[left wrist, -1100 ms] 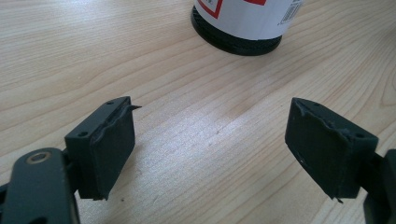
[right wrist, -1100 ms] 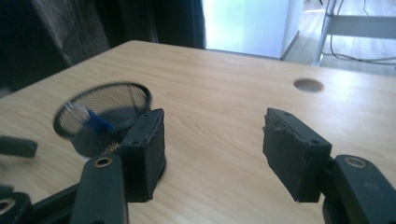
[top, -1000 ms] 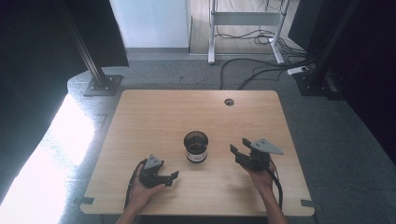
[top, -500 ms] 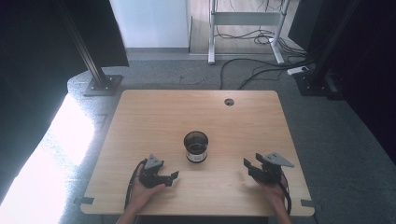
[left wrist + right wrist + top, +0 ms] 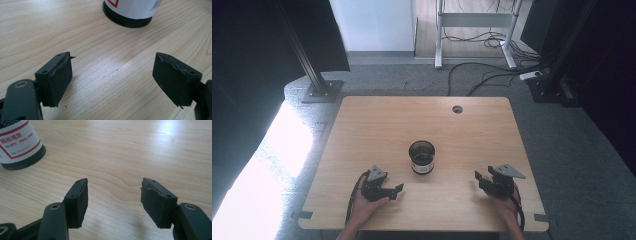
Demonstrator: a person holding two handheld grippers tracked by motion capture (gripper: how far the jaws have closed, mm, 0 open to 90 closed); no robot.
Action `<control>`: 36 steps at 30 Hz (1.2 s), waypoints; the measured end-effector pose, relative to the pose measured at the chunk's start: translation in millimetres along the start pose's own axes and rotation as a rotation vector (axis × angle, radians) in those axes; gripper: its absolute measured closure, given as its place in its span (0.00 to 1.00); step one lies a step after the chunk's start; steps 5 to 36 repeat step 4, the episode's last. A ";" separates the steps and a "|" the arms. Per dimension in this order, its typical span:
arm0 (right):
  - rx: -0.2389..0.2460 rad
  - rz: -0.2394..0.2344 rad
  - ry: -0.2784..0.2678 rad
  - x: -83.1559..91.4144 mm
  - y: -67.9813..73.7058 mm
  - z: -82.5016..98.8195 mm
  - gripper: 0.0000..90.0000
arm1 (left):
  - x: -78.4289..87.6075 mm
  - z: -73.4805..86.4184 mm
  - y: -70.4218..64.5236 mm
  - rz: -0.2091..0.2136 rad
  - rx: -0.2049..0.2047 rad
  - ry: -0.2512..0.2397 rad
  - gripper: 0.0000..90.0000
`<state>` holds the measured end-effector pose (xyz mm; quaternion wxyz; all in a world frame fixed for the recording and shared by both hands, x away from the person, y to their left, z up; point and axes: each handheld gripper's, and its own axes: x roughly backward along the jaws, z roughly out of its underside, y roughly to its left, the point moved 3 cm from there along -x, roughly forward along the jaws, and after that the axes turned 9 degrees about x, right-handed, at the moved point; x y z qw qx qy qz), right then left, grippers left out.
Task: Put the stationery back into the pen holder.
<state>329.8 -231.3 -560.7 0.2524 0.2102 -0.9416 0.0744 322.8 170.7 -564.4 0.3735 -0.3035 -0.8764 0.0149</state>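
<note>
A pale wooden table (image 5: 377,120) stands on grey carpet, with a round cable hole (image 5: 457,109) near its far edge and black cables (image 5: 492,75) lying loose on the floor beyond it. Daylight falls bright on the floor to the left.

A black round pencil stand (image 5: 421,157) with a white, red-framed label stands upright near the middle of the table, a little toward my side, its open mouth up.

My left gripper (image 5: 396,191) rests low on the near left part of the table, pointing toward the pencil stand. Its jaws stand wide apart with bare wood between them and nothing in the grip. In the left gripper view the base of the stand sits ahead of the pads, apart from them.

My right gripper (image 5: 478,179) sits on the near right part, angled toward the middle of the table. Its jaws are also parted, a little narrower, and hold nothing. In the right gripper view the stand is off to the upper left, well apart from the pads.

The pencil stand lies between my two grippers and farther out, touched by neither
</note>
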 end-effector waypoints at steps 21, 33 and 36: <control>-0.004 0.004 -0.003 0.3 -0.5 -0.1 0.42 | 0.0 -0.1 -0.1 -0.001 -0.002 -0.001 0.18; -0.004 0.004 -0.003 0.3 -0.5 -0.1 0.42 | 0.0 -0.1 -0.1 -0.001 -0.002 -0.001 0.18; -0.004 0.004 -0.003 0.3 -0.5 -0.1 0.42 | 0.0 -0.1 -0.1 -0.001 -0.002 -0.001 0.18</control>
